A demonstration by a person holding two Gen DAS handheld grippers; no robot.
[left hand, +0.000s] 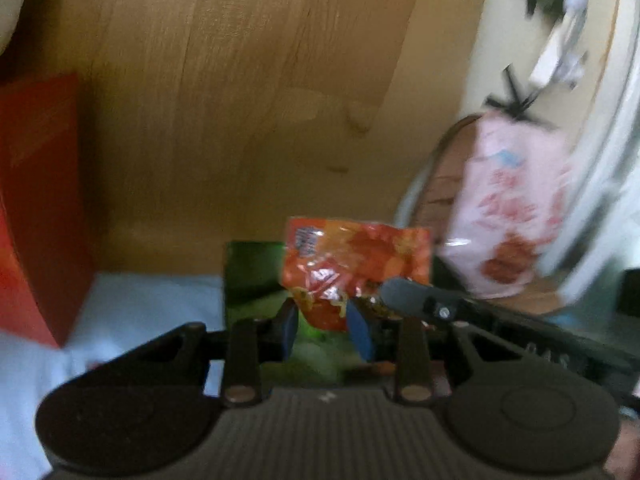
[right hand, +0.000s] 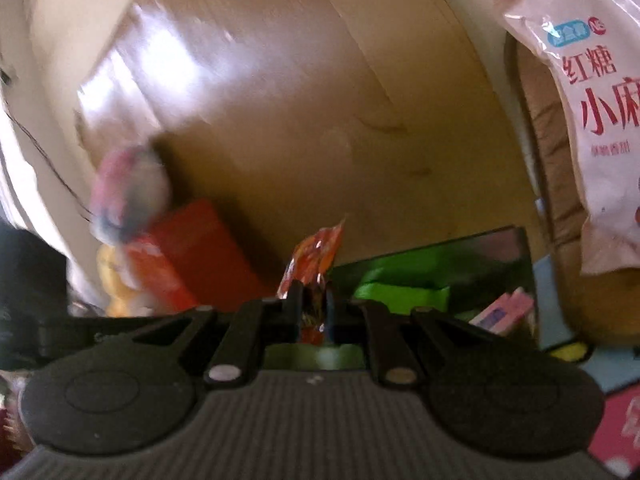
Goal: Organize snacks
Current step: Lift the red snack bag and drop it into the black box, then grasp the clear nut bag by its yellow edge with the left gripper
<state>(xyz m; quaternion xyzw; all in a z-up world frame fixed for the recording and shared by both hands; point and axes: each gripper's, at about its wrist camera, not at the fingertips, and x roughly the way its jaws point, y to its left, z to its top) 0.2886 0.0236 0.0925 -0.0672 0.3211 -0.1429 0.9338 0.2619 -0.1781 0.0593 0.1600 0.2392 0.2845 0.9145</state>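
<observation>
Where the two blue-padded fingers of the left gripper (left hand: 326,330) converge, the lower edge of a crinkled orange foil snack packet (left hand: 356,264) sits between them; the jaws stand narrowly apart, closed on that edge, and the packet rises upright above the pads. A black finger of the other tool (left hand: 416,298) crosses in from the right side of the left wrist view and overlaps the packet's lower right corner. In the right wrist view, the right gripper (right hand: 314,308) is almost fully closed on what appears to be the same orange packet (right hand: 316,258), seen edge-on, pinched in the slot between the fingers. Gripping the packet from two sides is judged to steady the limp foil for carrying or for transfer between tools.

Beyond the jaws lies a dark open box with bright green contents (right hand: 404,284) and small pink packets (right hand: 504,310) at its right edge. A red carton (left hand: 38,208) stands on a pale blue cloth (left hand: 152,304) to the left. A large pale pink printed snack bag (right hand: 588,112) hangs or leans at the right, with its lower end cut off.

Motion blur obscures most detail. The printing on the orange packet is unreadable, and the round pink-and-blue object (right hand: 128,196) above the red carton cannot be identified. Actual pad contact on the left cannot be confirmed.
</observation>
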